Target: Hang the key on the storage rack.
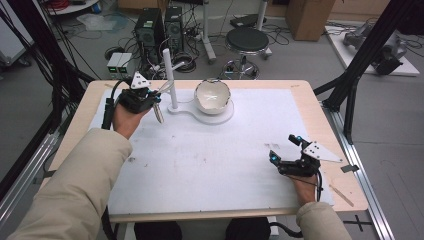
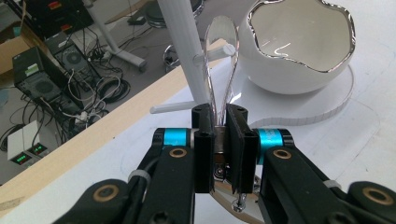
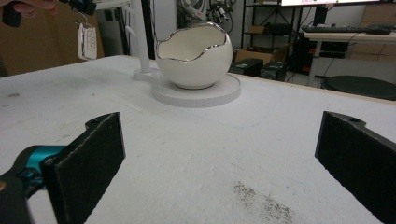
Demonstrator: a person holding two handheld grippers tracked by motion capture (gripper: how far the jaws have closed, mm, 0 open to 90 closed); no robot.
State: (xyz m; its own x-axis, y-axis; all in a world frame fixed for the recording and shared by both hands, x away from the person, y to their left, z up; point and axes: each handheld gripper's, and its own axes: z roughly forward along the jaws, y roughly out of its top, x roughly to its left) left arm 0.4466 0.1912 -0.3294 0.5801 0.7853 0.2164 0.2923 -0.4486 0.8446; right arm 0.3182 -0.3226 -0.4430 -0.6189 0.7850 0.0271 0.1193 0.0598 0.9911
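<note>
Left tongs [image 2: 219,154]: jaws drawn narrow and clamped on the metal end of a clear key-ring loop [image 2: 220,60], with a small white key fob [image 3: 87,41] dangling below them in the right gripper view. In the high view you hold these tongs [image 1: 156,100] at about ten o'clock on the tabletop [image 1: 300,100], just beside the white peg stand [image 1: 170,75]. In the left gripper view the loop rises upright from the jaws, and its top overlaps one short side peg [image 2: 219,52]; whether it is already threaded over that peg cannot be told from here. The step in hand looks like hanging the loop on the stand: keep the loop upright and square to the peg, slide it along the peg toward the post, lower until the peg carries the weight, and only then ease the jaws apart. The fob will likely swing, so move slowly and avoid knocking the post. Right tongs [image 1: 286,149]: jaws spread wide, holding nothing, resting low at about four o'clock, well apart from the work. Beyond the stand, at about twelve o'clock, sits an eggshell-shaped white bowl [image 1: 212,96] with a silver rim on the stand's round base plate [image 1: 227,116]. Writing: none legible on the fob, bowl, stand or tongs; the fob's button markings are too small to read.
</note>
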